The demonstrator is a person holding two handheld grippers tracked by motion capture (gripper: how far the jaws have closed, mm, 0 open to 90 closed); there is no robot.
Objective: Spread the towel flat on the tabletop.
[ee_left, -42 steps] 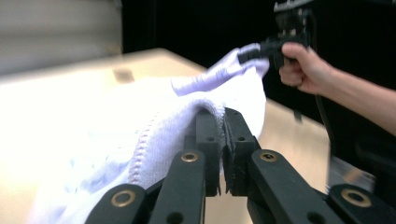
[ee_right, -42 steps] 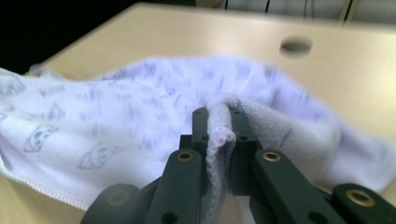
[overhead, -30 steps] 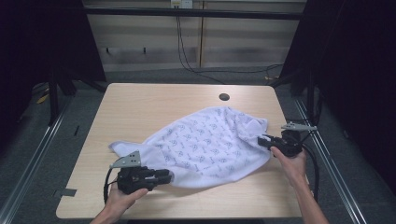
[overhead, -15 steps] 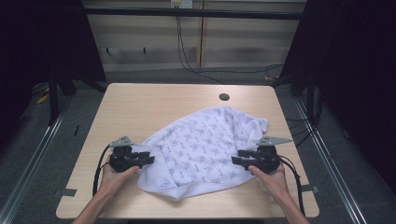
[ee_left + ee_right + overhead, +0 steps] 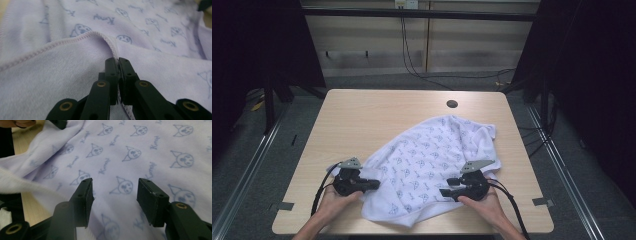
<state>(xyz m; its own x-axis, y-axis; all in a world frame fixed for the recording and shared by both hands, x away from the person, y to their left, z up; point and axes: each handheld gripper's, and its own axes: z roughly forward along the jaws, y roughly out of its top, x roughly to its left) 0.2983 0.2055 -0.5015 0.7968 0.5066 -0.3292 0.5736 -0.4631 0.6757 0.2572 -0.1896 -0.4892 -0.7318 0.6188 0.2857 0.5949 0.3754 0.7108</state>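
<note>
While the left claw (image 5: 117, 72) pinches its hem, the cloth (image 5: 432, 155) runs diagonally (right claw (image 5: 113, 200) parted, just widening)

Place: a lab-style recording bay.
Evidence: bare wooden table (image 5: 362, 120), black curtains (image 5: 592, 75), metal frame rail (image 5: 422, 14), cables (image 5: 412, 60) beyond the grippers.
</note>
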